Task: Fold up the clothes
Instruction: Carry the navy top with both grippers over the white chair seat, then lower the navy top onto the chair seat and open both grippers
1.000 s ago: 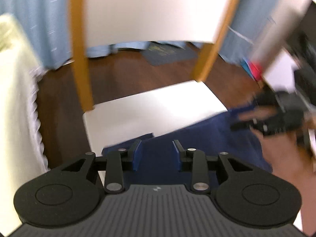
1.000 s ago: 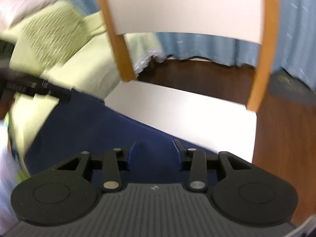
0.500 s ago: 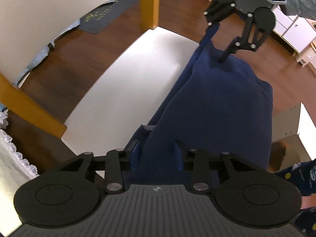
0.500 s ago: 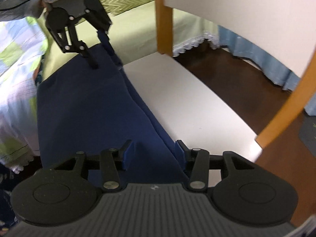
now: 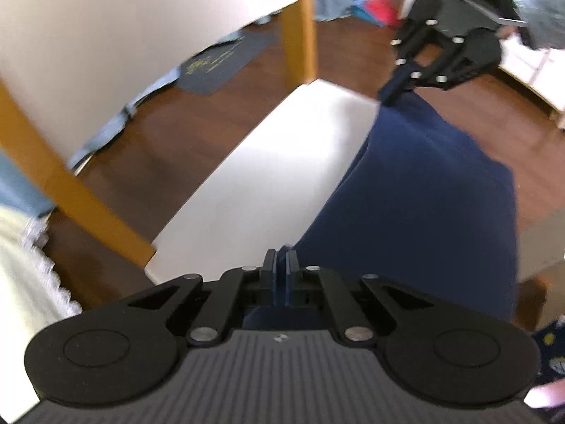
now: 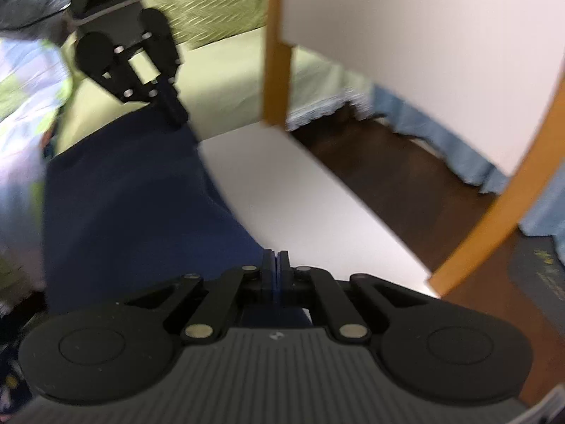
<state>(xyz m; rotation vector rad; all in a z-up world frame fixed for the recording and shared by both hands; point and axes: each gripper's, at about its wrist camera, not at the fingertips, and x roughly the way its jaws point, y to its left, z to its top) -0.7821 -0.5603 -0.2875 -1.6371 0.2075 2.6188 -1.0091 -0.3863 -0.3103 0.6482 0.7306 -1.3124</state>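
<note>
While both pairs of fingers are pinched together, my left gripper point(image 5: 281, 259) and right gripper point(image 6: 277, 259) each clamp one corner of the dark navy fabric garment point(image 5: 423, 190). It stretches between them, draped beside the white flat seat point(image 5: 282, 176) of a wooden-framed chair, ahead of the fingers.

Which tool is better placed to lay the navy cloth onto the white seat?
Neither clearly: left tool and right tool each pinch a corner of the navy cloth beside the white seat.
</note>
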